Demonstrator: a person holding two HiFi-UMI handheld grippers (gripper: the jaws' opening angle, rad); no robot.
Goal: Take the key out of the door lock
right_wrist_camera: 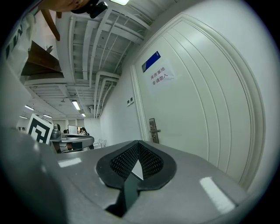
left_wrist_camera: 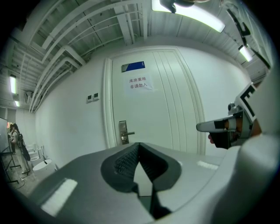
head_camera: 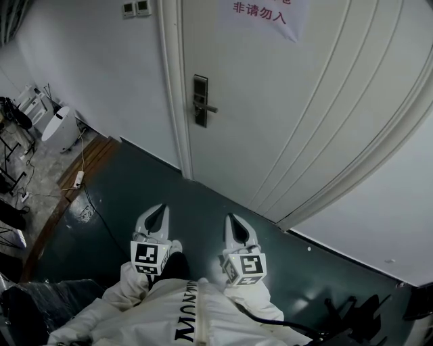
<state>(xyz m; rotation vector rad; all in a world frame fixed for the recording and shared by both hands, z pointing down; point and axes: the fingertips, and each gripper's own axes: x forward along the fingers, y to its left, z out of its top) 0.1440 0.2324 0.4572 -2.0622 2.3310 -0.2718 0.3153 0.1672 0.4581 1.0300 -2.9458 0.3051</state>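
Note:
A white door stands shut ahead of me, with a metal lock plate and lever handle at its left edge. Too small to tell whether a key sits in the lock. The lock plate also shows far off in the left gripper view, and the same lock plate in the right gripper view. My left gripper and right gripper hang low near my body, well short of the door. Both are shut with nothing between the jaws: left gripper, right gripper.
A paper sign with red print hangs on the door. Wall switches sit left of the frame. At the left are a white appliance, a power strip and cables on the dark floor.

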